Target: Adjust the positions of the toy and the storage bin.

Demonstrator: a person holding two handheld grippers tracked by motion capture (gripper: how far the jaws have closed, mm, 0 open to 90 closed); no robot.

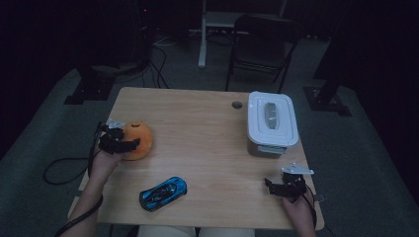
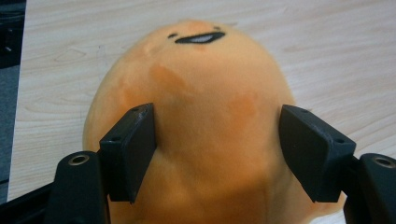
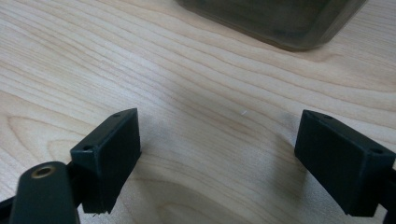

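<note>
An orange egg-shaped plush [image 1: 142, 137] with a small drawn face lies near the table's left edge. My left gripper [image 1: 129, 138] reaches around it from the left. In the left gripper view the plush [image 2: 205, 84] bulges between the two black pads [image 2: 133, 149], which flank its sides without squeezing it; the left gripper [image 2: 217, 135] is open. My right gripper [image 1: 271, 187] rests low at the table's front right, open, over bare wood. Nothing lies between the jaws of the right gripper [image 3: 217, 144].
A blue toy car [image 1: 163, 192] lies near the front edge of the wooden table [image 1: 197, 123]. A clear box with a white lid [image 1: 272, 121] stands at the right, its base [image 3: 280, 18] just ahead of my right gripper. A folding chair [image 1: 262, 39] stands beyond the table.
</note>
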